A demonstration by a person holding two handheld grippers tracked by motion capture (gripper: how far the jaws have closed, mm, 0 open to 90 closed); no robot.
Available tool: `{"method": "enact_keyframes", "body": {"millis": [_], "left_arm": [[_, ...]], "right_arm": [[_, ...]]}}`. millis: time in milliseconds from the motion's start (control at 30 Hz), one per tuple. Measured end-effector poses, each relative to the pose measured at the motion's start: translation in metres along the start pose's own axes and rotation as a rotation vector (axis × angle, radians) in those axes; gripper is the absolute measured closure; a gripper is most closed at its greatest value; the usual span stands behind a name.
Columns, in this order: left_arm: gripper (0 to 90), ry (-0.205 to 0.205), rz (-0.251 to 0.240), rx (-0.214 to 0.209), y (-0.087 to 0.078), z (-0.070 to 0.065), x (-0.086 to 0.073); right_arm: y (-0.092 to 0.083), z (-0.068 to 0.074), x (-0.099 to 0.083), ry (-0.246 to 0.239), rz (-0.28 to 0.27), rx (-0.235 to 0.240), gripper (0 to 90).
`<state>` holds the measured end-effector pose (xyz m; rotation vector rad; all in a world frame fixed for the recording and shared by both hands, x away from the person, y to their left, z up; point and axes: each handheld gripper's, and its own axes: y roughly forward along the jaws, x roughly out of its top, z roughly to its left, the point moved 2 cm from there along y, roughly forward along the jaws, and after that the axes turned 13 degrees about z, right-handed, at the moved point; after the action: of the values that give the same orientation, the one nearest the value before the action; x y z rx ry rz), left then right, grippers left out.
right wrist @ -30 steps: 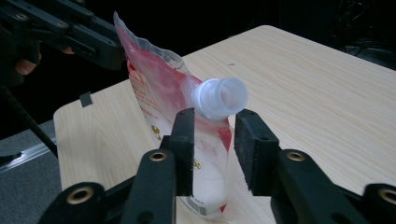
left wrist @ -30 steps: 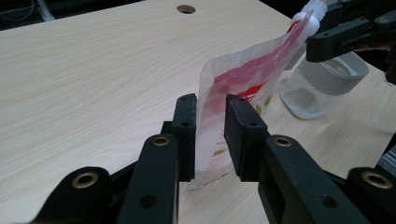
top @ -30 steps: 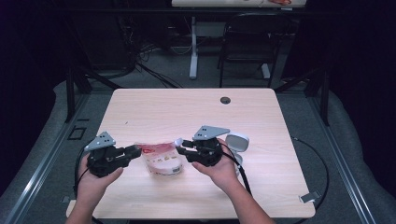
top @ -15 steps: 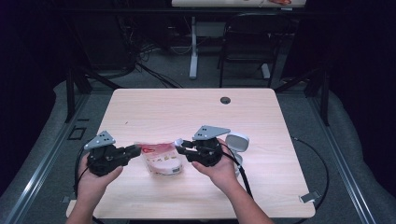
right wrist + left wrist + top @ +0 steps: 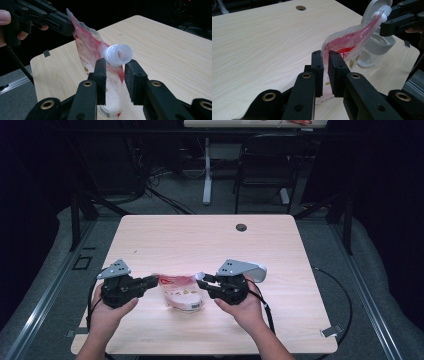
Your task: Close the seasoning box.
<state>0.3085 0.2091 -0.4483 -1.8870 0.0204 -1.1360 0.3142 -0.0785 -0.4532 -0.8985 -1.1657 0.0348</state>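
Having just clamped shut on the pouch (image 5: 352, 42), left tongs (image 5: 325, 71); right tongs (image 5: 115, 75) gripping its spout (image 5: 118, 55).

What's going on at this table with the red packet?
A person holds a two-jaw gripper in each hand. The left gripper, whose jaws have just been closing, pinches one edge of a red and clear spouted pouch. The right gripper holds the pouch at its white spout, so the pouch hangs between them above the wooden table. A clear jar with a flip-up lid stands on the table close behind the pouch.
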Motion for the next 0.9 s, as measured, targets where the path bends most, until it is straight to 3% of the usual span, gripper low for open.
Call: {"method": "enact_keyframes", "body": {"millis": [500,667,900], "left_arm": [[89.9,0.051,0.001,-0.033,0.021,-0.022,0.012],[89.8,0.061,0.001,-0.038,0.024,-0.025,0.014],[84.7,0.060,-0.009,-0.081,0.024,-0.025,0.013]], "right_arm": [[-0.028,-0.007,-0.022,0.025,-0.011,-0.050,71.4],[-0.031,-0.009,-0.026,0.033,-0.006,-0.046,71.3],[-0.034,-0.011,-0.032,0.041,-0.003,-0.046,70.3]]}}
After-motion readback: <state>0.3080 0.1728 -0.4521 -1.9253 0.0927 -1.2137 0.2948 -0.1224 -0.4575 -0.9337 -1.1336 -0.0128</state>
